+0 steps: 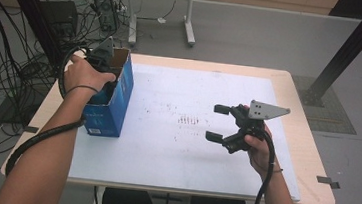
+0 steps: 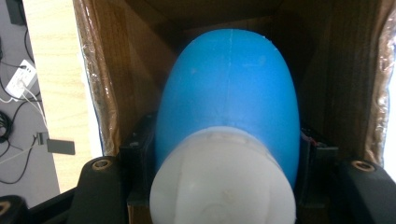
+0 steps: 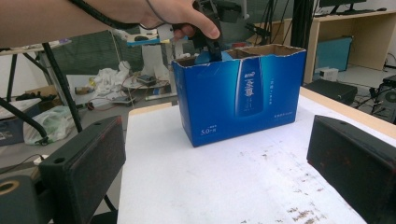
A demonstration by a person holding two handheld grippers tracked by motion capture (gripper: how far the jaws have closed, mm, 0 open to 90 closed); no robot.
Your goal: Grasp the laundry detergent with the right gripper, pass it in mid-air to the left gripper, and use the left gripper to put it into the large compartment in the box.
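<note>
Hands at work over a white-covered wooden table [image 1: 290,92]: the left gripper [image 2: 226,154] reaches down into an open-topped blue cardboard carton [image 3: 238,100] standing upright at the table's left edge, its black jaws clenched on either flank of a smooth blue plastic bottle with a rounded white end [image 2: 229,121]. The bottle sits inside the carton's brown interior, between its walls. The right gripper [image 1: 224,124] hovers well apart over the middle of the table, jaws released and holding nothing. Whether the bottle is going in or coming out cannot be told. Either way, the step looks best done by keeping the bottle in line with the carton's walls and moving straight up or down, since a tilt could catch the ragged rim and tip the light carton. The free gripper could steady the carton's side.
</note>
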